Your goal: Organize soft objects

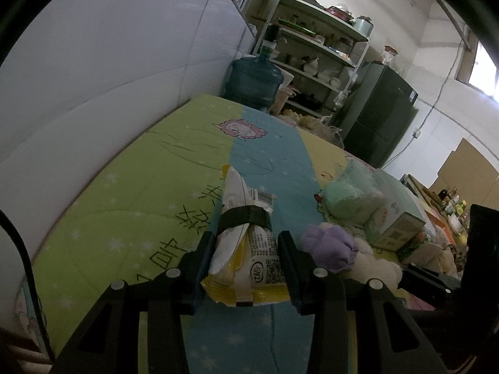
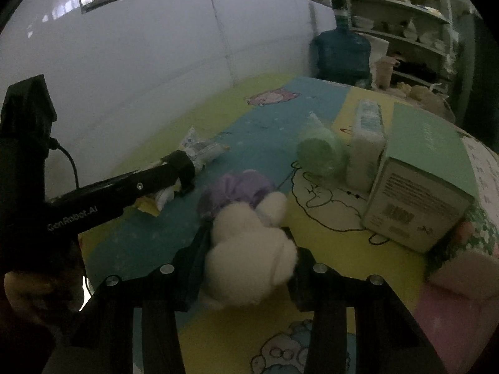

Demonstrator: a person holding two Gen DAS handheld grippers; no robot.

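Left hand-held gripper [image 1: 246, 243] is clamped on a snack packet [image 1: 246, 218]. Right hand-held gripper [image 2: 246, 249] is closed around a white plush [image 2: 249, 255]. Boxes [image 2: 418, 187] remain unsorted on the bed [image 1: 124, 187]

Dim, fisheye-bent frames with dark corners; window [image 1: 480, 71] glare at right; right-wrist view soft, blurred.

The fluffy white plush toy [image 2: 249, 258] is smeared by blur, and it hides the right hand-held gripper's [image 2: 246, 249] pads — contact cannot be judged. The small print on the crinkled yellow-and-white snack packet [image 1: 249, 249] is unreadable. The pink soft block [image 2: 461, 283] runs off the edge.
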